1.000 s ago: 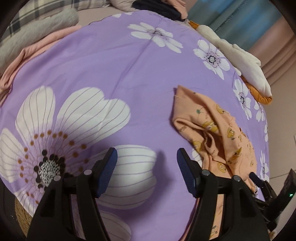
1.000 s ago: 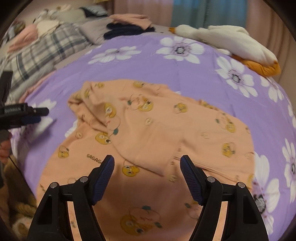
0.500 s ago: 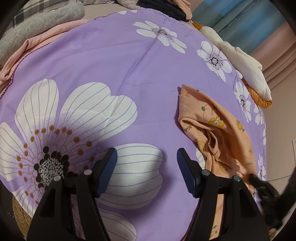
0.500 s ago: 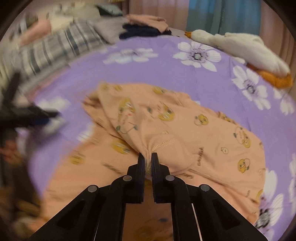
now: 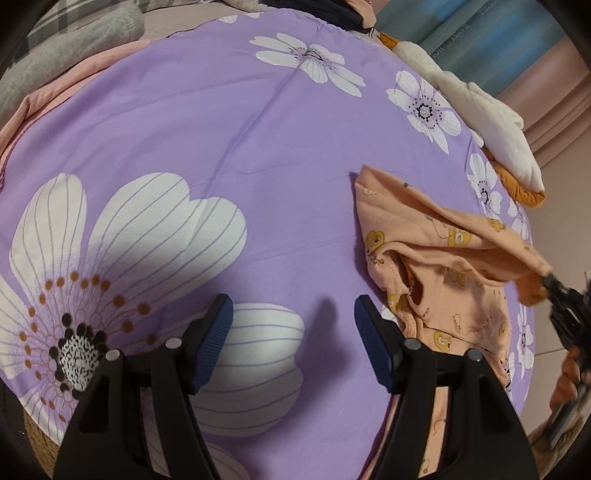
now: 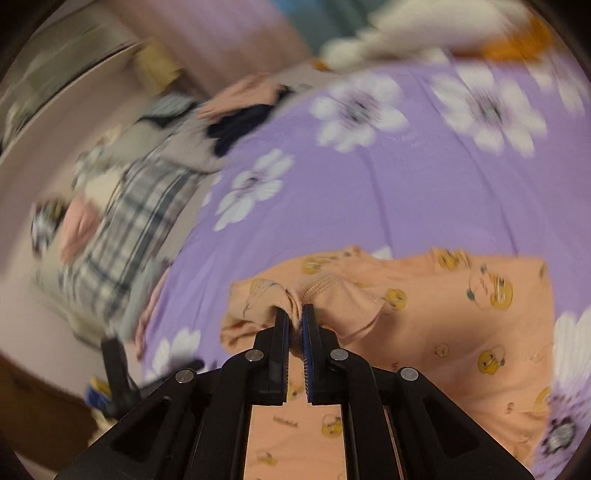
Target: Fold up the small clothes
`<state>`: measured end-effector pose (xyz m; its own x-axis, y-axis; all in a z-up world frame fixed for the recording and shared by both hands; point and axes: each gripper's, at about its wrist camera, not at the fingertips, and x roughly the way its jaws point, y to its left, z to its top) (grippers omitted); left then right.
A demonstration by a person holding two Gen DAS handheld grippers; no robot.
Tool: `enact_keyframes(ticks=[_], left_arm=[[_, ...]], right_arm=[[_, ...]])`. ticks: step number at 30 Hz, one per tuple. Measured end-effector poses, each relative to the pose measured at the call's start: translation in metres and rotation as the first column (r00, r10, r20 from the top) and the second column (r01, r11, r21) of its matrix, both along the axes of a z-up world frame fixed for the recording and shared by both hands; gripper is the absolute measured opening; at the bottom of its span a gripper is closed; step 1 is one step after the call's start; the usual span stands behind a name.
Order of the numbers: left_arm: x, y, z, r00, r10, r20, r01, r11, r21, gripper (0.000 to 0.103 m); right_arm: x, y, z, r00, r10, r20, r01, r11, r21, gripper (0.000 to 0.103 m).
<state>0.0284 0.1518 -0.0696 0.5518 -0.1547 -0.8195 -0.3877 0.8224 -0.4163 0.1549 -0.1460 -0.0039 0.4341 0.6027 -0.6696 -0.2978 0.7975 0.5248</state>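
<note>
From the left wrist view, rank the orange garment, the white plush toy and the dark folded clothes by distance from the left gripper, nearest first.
From the left gripper:
1. Orange garment, just right of its right finger.
2. White plush toy, upper right, at the bed's edge.
3. Dark folded clothes, top, beyond the purple sheet.

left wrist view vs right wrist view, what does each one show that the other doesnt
Only the left wrist view shows the left gripper open and empty over the big white flower. Only the right wrist view shows the right gripper shut on a pinched fold of the orange garment, plus the plaid fabric. Both show the garment, the purple sheet and the white plush toy.
</note>
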Motion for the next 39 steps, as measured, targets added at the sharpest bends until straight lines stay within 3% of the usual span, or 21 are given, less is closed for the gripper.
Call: enact_keyframes(ticks=[5, 8, 14, 18, 21, 24, 27, 31, 39], left_arm=[[0.011, -0.003, 0.000, 1.000, -0.009, -0.003, 0.009, 1.000, 0.000, 0.068], [0.015, -0.007, 0.000, 1.000, -0.013, -0.006, 0.013, 1.000, 0.007, 0.068], [0.019, -0.014, 0.001, 0.999, -0.032, -0.009, 0.032, 0.999, 0.021, 0.068], [0.023, -0.019, 0.000, 0.999, -0.041, -0.012, 0.042, 0.999, 0.028, 0.068], [0.024, -0.022, -0.001, 0.998, -0.055, -0.010, 0.055, 0.998, 0.028, 0.069], [0.025, -0.025, -0.001, 0.998, -0.062, -0.011, 0.062, 0.998, 0.029, 0.069], [0.025, -0.026, -0.001, 0.998, -0.068, -0.010, 0.068, 0.997, 0.034, 0.069], [0.024, -0.029, -0.001, 0.997, -0.073, -0.008, 0.074, 0.997, 0.036, 0.069], [0.020, -0.028, 0.000, 0.998, -0.064, -0.004, 0.064, 0.998, 0.019, 0.069]], right_arm=[[0.031, -0.018, -0.048, 0.979, -0.119, -0.168, 0.107, 0.991, -0.082, 0.007], [0.042, -0.026, -0.065, 0.961, -0.151, -0.233, 0.138, 0.988, -0.070, 0.007], [0.044, -0.028, -0.049, 0.971, -0.187, -0.151, 0.170, 0.978, -0.119, 0.012], [0.048, -0.037, -0.038, 0.971, -0.220, -0.087, 0.204, 0.965, -0.162, 0.045], [0.051, -0.048, -0.030, 0.962, -0.271, -0.021, 0.262, 0.946, -0.192, 0.045], [0.051, -0.063, -0.029, 0.954, -0.297, -0.039, 0.288, 0.946, -0.145, 0.045], [0.045, -0.064, -0.030, 0.964, -0.261, -0.049, 0.253, 0.958, -0.132, 0.046], [0.025, -0.052, -0.031, 0.981, -0.192, -0.025, 0.185, 0.967, -0.175, 0.055], [0.019, -0.021, -0.035, 0.993, -0.090, 0.082, 0.109, 0.957, -0.270, 0.054]])
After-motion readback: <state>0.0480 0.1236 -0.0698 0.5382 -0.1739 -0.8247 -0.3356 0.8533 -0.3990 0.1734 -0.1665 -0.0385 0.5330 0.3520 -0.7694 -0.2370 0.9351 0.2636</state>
